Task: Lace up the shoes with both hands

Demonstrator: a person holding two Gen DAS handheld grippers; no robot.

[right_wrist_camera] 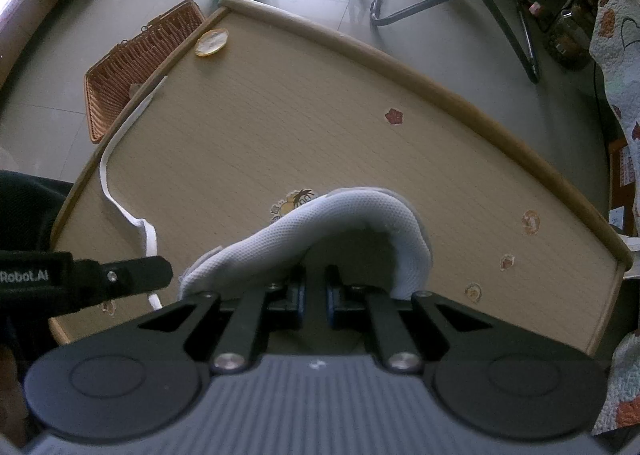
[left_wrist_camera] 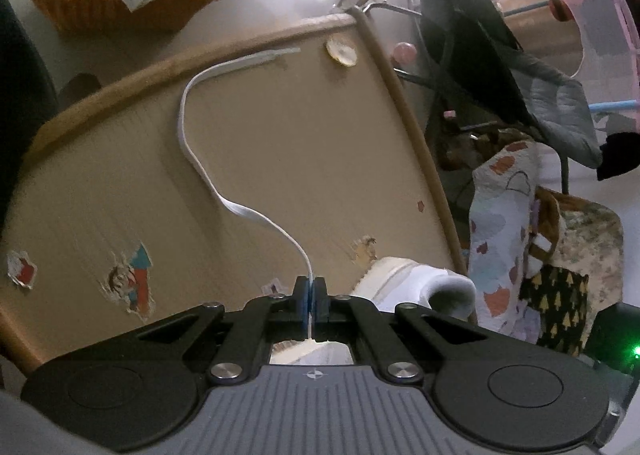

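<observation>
The left tongs (left_wrist_camera: 310, 291) pinch a flat white shoelace (left_wrist_camera: 192, 159) trailing across the tabletop (left_wrist_camera: 320, 159), while the right tongs (right_wrist_camera: 316, 295) stand slightly parted (gripping nothing) at the collar of the white shoe (right_wrist_camera: 352, 215).

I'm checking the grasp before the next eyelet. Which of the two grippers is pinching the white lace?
The left gripper: its jaws are shut on the white lace. The right gripper sits at the shoe collar, holding no lace.
</observation>
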